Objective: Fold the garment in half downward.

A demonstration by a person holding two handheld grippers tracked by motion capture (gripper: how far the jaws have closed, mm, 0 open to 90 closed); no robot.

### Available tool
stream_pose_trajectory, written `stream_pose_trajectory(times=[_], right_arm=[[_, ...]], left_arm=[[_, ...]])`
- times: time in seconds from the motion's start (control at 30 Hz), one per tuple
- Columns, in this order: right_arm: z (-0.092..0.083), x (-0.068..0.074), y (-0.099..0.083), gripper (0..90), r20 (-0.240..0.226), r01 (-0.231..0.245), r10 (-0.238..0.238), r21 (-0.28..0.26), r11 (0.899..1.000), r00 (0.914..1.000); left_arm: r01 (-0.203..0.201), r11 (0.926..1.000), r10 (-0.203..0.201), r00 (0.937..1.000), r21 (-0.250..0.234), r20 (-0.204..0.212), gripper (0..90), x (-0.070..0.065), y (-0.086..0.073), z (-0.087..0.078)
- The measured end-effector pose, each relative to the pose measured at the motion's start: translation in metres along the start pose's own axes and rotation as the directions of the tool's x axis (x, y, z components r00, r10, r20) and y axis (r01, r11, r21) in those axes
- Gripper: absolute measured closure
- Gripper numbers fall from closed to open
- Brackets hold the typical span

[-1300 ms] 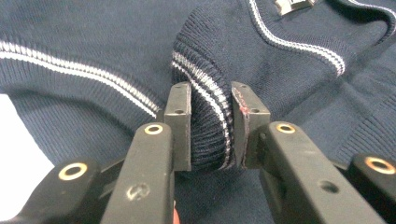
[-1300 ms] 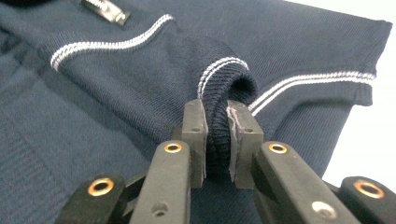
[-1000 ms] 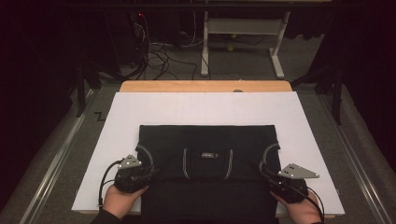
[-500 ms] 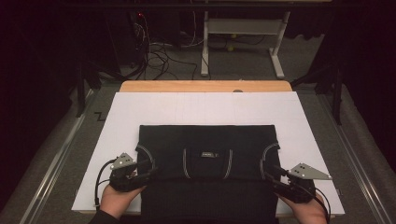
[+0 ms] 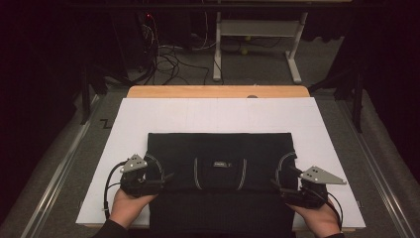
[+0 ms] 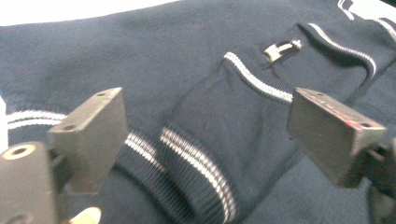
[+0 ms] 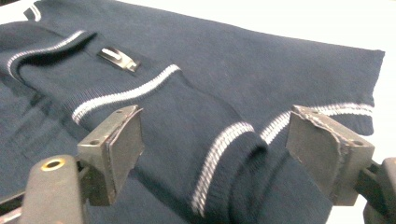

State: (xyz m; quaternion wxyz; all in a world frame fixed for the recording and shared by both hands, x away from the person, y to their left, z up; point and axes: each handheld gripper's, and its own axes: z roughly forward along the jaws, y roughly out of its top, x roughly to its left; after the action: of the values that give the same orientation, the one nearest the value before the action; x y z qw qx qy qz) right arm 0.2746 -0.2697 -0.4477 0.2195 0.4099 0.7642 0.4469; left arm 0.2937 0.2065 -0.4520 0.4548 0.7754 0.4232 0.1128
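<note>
Garment: a dark navy knitted sweater [image 5: 218, 183] with pale striped trim is lying folded flat on the white sheet [image 5: 148, 116] covering my desk, its near edge toward me and its small label [image 5: 219, 163] facing up in the middle.
Left fingers: my left gripper [image 5: 166, 178] is sitting at the sweater's left side, over the folded sleeve with its striped cuff [image 6: 196, 172]; its jaws have just been opening and are now standing wide, pads off the knit, holding nothing.
Right fingers: my right gripper [image 5: 278, 184] is mirroring it at the right side above the other striped cuff [image 7: 224, 158]; its jaws have just been opening too and are standing wide apart with the cloth lying loose beneath them.
Change from a second ago: both pairs of fingers were pinched on the sleeve folds then; now both are letting go, and the sleeves are staying where they lay across the body of the sweater.
Hands: my two hands are resting near the desk's front edge, much where they were, one at each side of the sweater.
Beyond: the bare wooden strip [image 5: 218, 91] of the desk is showing past the sheet's far edge.
</note>
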Motion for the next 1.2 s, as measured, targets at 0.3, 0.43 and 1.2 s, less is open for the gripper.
stream_pose_trajectory(times=[0.3, 0.43, 1.2], right_arm=[[0.024, 0.007, 0.029, 0.1, -0.013, 0.033, -0.033, 0.031, 0.999, 0.9994], [0.037, 0.009, 0.042, 0.1, -0.032, 0.044, -0.042, 0.050, 0.998, 0.9986], [0.098, 0.021, 0.049, 48.4, -0.079, 0.047, -0.030, 0.235, 0.971, 0.9964]], left_arm=[[-0.015, 0.9997, 0.016, 0.9998, 0.018, -0.014, 0.0, 0.001, 0.021, 0.015], [-0.015, 0.9990, 0.015, 0.9998, 0.042, -0.015, 0.0, 0.002, 0.034, 0.025], [-0.028, 0.9638, 0.027, 0.9996, 0.265, 0.004, 29.9, -0.009, 0.050, 0.087]])
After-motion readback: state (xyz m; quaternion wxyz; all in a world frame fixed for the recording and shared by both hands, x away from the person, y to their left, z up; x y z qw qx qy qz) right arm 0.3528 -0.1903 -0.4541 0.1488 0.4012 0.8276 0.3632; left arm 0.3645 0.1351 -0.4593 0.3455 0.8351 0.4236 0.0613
